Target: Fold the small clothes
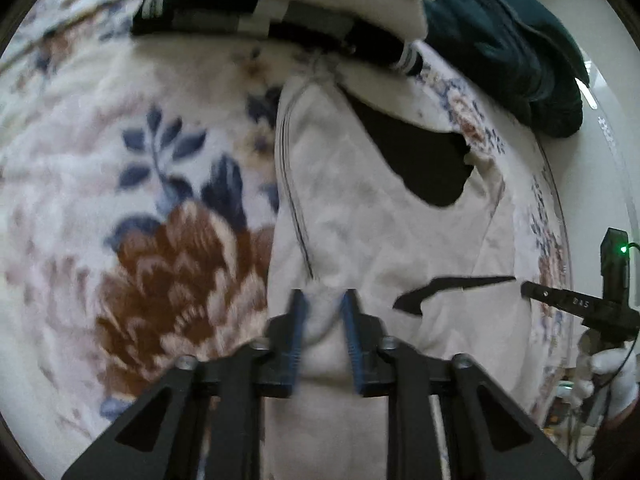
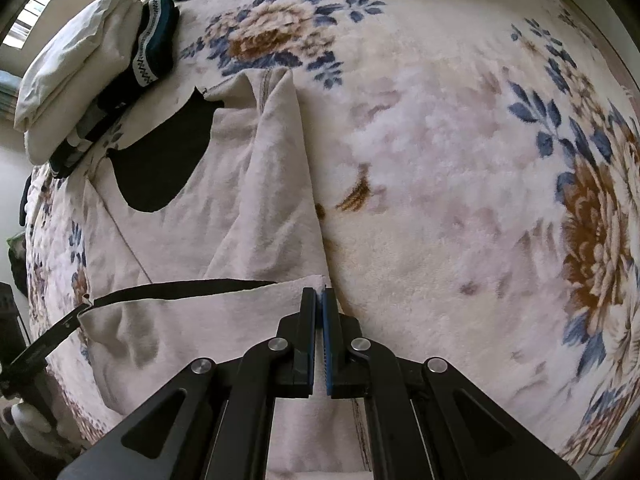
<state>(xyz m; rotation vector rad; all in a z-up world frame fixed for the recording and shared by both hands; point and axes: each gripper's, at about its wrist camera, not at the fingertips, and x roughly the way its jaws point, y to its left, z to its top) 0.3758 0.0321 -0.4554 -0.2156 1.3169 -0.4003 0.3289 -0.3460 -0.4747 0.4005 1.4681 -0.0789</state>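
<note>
A cream garment (image 1: 360,220) with a black inner lining lies on a floral blanket (image 1: 140,200); it also shows in the right wrist view (image 2: 240,200). My left gripper (image 1: 323,300) has its jaws partly closed around a bunched fold of the garment. My right gripper (image 2: 319,294) is shut on the garment's near corner edge. The right gripper's tip (image 1: 560,298) shows at the right in the left wrist view. The left gripper's finger (image 2: 44,344) shows at the left edge of the right wrist view.
A stack of folded clothes (image 1: 300,4), white, black-striped and dark teal (image 1: 512,40), sits beyond the garment. It also shows in the right wrist view (image 2: 92,72). The floral blanket (image 2: 460,160) spreads wide to the right. The bed edge and a white wall lie beside it.
</note>
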